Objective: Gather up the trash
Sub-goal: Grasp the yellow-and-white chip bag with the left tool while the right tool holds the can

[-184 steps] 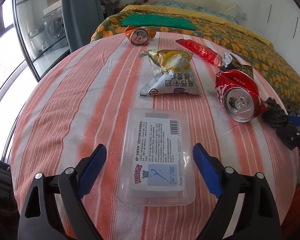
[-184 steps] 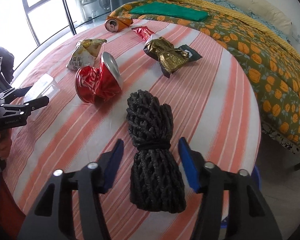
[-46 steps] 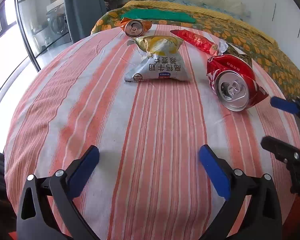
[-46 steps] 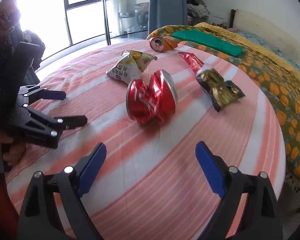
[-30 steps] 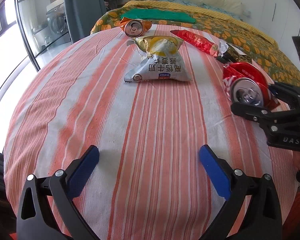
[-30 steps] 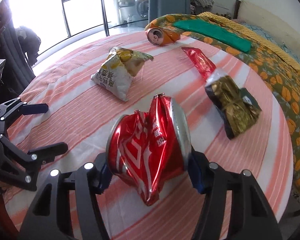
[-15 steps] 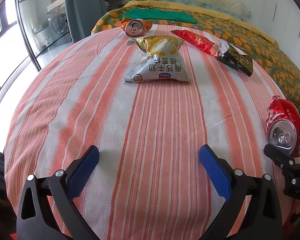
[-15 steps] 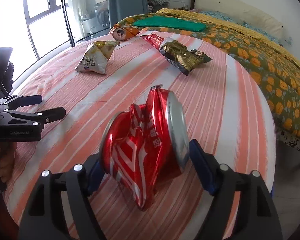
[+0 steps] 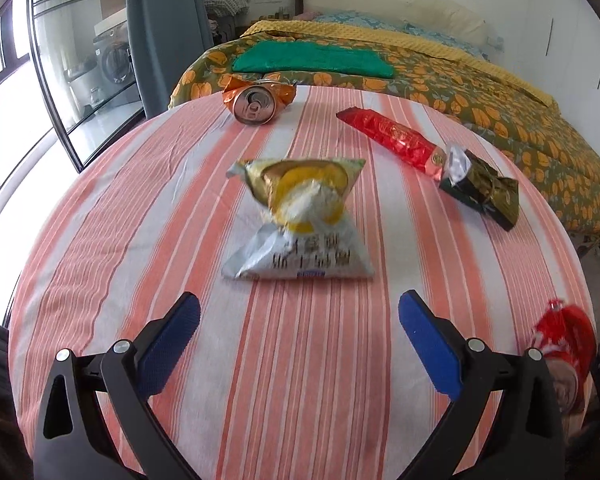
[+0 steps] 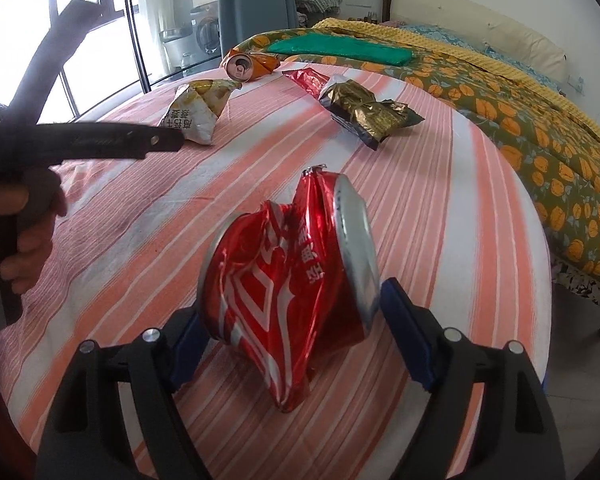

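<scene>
A crushed red can (image 10: 288, 280) stands between the jaws of my right gripper (image 10: 296, 320), near the front right edge of the striped table (image 10: 460, 200). The jaws are opening; the right pad stands just off the can's top rim, and the can's lower tip rests on the cloth. In the left wrist view the red can (image 9: 560, 340) is a blur at the lower right. My left gripper (image 9: 298, 336) is open and empty, just short of a white and yellow snack bag (image 9: 300, 220). A hand holds the left gripper; its fingers (image 10: 112, 144) reach in at the left.
Farther back lie a crushed orange can (image 9: 256, 102), a red wrapper (image 9: 392, 138) and a dark gold wrapper (image 9: 480, 192). A bed (image 9: 500, 92) with a folded green cloth (image 9: 312, 60) stands beyond the table. Windows and a grey curtain are on the left.
My right gripper took the red can and drew it back to the table's near right edge; its jaws have since widened. My left gripper has moved forward, up to the snack bag.
</scene>
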`<state>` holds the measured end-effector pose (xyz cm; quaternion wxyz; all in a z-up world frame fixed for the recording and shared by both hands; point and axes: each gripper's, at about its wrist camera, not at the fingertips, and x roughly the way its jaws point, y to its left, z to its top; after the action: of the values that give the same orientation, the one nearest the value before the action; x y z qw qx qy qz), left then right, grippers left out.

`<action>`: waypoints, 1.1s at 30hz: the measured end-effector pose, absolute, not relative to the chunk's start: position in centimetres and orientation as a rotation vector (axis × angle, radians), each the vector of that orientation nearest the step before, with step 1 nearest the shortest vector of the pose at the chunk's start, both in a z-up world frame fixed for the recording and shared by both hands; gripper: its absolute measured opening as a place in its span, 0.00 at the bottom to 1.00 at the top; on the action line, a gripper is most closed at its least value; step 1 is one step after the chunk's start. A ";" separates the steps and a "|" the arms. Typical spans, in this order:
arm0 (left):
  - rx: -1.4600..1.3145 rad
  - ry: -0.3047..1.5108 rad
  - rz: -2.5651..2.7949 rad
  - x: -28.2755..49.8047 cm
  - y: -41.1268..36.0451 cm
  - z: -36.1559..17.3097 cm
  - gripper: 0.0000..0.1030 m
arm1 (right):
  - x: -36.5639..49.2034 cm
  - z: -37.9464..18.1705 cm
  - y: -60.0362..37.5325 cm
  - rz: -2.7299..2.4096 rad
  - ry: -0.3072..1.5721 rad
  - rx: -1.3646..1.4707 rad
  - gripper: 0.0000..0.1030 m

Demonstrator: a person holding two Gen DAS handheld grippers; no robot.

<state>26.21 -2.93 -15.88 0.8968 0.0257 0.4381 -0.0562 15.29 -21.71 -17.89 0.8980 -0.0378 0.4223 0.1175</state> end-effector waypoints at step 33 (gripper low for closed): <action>0.160 0.980 -0.264 18.8 -2.3 -17.4 0.89 | 15.4 -17.8 -21.9 0.241 0.873 -0.077 0.76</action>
<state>18.78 -2.27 -17.37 0.8708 0.0764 0.4689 -0.1265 15.38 -21.87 -17.83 0.8986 -0.0373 0.4214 0.1164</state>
